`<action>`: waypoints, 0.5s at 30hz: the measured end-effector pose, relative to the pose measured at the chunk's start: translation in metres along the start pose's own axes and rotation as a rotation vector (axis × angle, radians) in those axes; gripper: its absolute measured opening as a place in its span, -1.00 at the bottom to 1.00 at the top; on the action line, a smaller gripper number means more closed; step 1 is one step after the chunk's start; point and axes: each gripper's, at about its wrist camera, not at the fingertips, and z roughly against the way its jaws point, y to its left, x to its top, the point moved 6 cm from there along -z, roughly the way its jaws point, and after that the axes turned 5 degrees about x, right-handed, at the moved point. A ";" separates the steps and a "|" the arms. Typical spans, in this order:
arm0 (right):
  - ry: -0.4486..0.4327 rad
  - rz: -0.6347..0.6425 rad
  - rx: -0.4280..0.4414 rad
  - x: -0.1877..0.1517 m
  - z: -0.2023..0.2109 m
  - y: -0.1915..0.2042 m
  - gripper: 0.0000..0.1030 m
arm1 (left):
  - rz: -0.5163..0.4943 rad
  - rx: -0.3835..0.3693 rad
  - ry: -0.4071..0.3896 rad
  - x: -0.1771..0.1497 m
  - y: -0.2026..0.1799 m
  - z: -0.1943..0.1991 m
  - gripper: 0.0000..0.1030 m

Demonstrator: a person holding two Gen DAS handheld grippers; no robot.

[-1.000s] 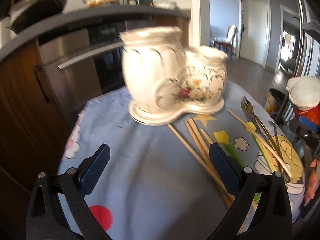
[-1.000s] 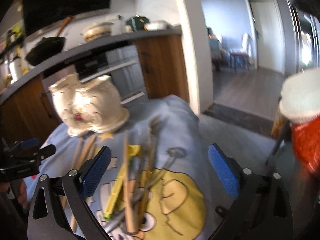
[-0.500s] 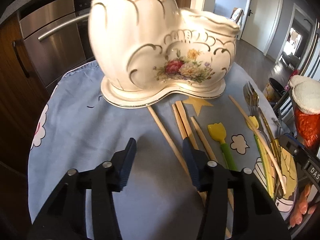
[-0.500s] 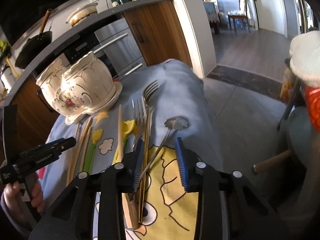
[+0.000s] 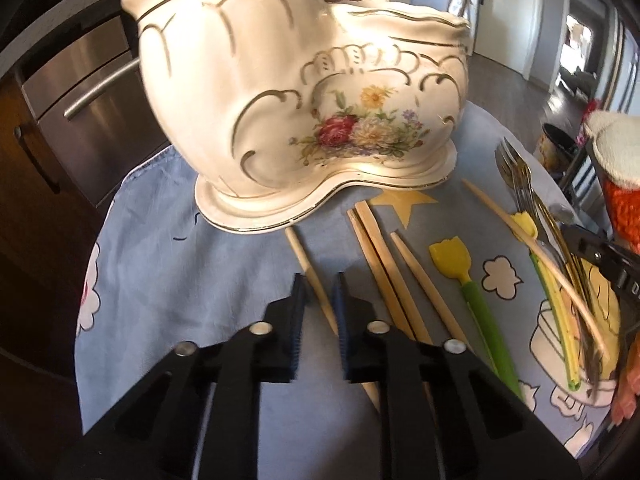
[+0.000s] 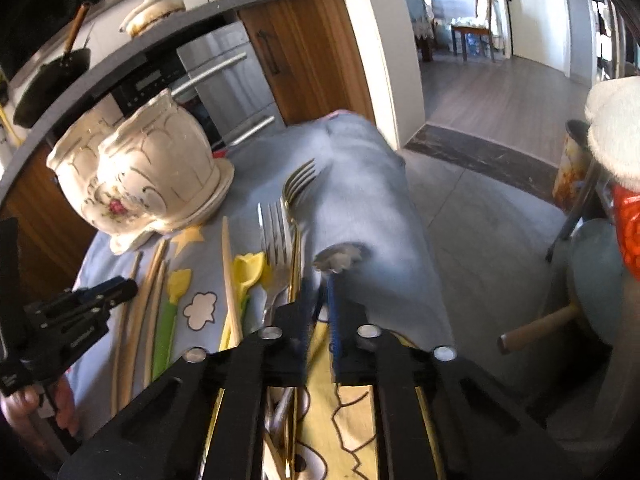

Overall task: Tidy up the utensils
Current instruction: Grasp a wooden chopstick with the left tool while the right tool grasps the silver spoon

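At the left tongs, the jaws had gone from wide open to nearly shut and were closing around one chopstick lying on the blue cloth. A sliver of gap showed beside the stick, so no firm pinch yet. The right tongs had gone from wide to shut, apparently on the spoon handle, though blur there made contact hard to confirm. Both had dropped closer to the table. Just beyond lay more chopsticks, a yellow spatula and the forks, all flat on the cloth. Farthest back, the ceramic holder stood upright with nothing sticking out of it. My read: reach was done, grasp had started, and the lift into the holder was still to come.
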 end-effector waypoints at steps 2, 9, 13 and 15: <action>-0.008 0.008 -0.002 0.001 0.002 0.001 -0.92 | -0.027 0.005 -0.004 0.000 -0.002 0.001 -0.80; -0.062 0.084 0.006 0.005 0.019 0.016 -0.93 | -0.047 -0.047 -0.016 -0.012 0.009 0.014 -0.91; -0.126 0.144 0.032 0.010 0.036 0.032 -0.95 | -0.036 -0.075 -0.062 -0.017 0.016 0.034 -0.91; -0.158 0.174 0.039 0.013 0.044 0.040 -0.95 | -0.027 -0.101 -0.100 -0.019 0.021 0.046 -0.91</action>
